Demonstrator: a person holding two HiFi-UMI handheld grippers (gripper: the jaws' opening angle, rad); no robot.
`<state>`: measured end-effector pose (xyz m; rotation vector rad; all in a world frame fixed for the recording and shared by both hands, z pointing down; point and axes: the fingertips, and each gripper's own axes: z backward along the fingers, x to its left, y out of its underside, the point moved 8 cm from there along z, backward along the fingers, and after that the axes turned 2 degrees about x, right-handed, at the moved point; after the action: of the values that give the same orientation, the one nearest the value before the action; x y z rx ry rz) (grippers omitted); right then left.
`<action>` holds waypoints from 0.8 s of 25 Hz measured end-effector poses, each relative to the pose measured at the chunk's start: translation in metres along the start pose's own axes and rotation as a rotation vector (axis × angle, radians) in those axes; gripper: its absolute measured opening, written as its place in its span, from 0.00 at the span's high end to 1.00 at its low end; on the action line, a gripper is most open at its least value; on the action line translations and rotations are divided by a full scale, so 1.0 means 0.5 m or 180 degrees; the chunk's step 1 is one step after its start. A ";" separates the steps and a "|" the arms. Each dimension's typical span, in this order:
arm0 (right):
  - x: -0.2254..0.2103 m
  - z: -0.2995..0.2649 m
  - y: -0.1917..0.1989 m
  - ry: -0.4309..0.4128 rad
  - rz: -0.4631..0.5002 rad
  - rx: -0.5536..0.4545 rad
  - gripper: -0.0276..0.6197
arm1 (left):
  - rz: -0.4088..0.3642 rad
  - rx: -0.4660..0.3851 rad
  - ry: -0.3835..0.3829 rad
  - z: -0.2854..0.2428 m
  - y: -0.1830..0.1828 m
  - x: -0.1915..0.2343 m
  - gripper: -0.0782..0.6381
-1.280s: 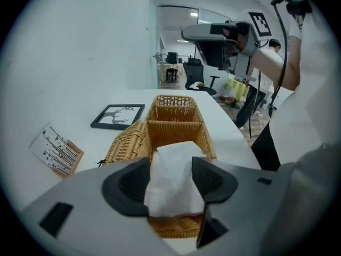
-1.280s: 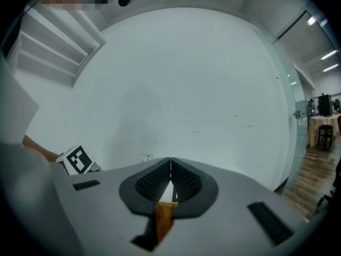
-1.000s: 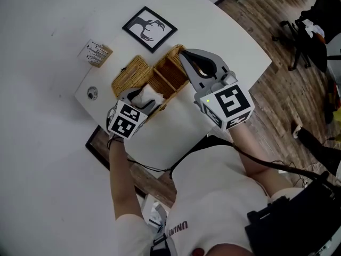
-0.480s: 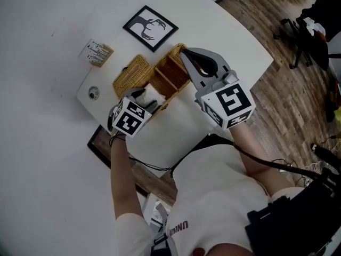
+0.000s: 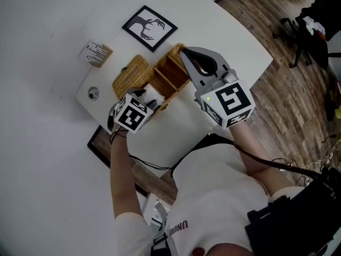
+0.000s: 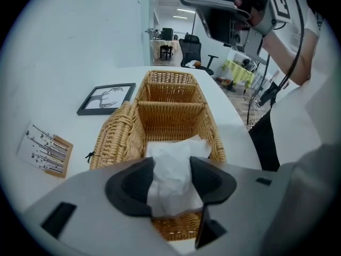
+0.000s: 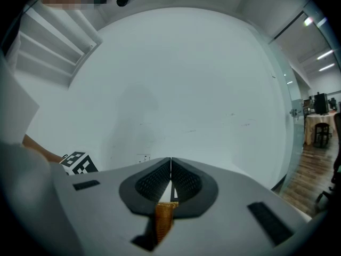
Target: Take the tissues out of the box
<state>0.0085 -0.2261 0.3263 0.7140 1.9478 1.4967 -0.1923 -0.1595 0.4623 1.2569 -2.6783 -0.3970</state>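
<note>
A wicker box (image 5: 169, 72) lies on the white table (image 5: 213, 25), its lid (image 5: 129, 74) swung open to the left. In the left gripper view white tissue (image 6: 173, 175) bulges up from the box's near compartment (image 6: 170, 116). My left gripper (image 6: 171, 184) points steeply down over it. Its jaws have just been closing and stand wide on either side of the tissue. In the head view that left gripper (image 5: 145, 97) covers most of the tissue (image 5: 153, 93). My right gripper (image 5: 184, 53) hovers shut above the box's far end. A sliver of wicker (image 7: 164, 220) shows below its pads.
A framed black-and-white picture (image 5: 149, 28) lies beyond the box, and a small printed card (image 5: 95, 53) and a round disc (image 5: 92, 93) lie to its left. The table's edge runs just below my left gripper. Wood floor with an office chair (image 5: 298, 33) is at the right.
My left gripper has shifted a little up and right in the head view and tipped further down over the tissue. The right gripper has stayed still.
</note>
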 end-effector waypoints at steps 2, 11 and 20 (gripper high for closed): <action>0.001 -0.001 0.000 -0.0005 0.0003 0.0000 0.93 | -0.0007 0.0023 -0.0006 -0.001 -0.001 0.001 0.58; 0.003 -0.004 0.001 -0.0010 -0.0023 -0.0004 0.93 | -0.0033 0.0084 -0.0050 -0.003 -0.004 -0.003 0.65; 0.006 -0.005 0.003 -0.0007 -0.0065 -0.0028 0.93 | -0.0109 0.0091 -0.0081 -0.004 -0.008 -0.009 0.73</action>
<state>0.0046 -0.2252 0.3277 0.6898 1.9400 1.4911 -0.1863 -0.1588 0.4628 1.3158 -2.6961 -0.3831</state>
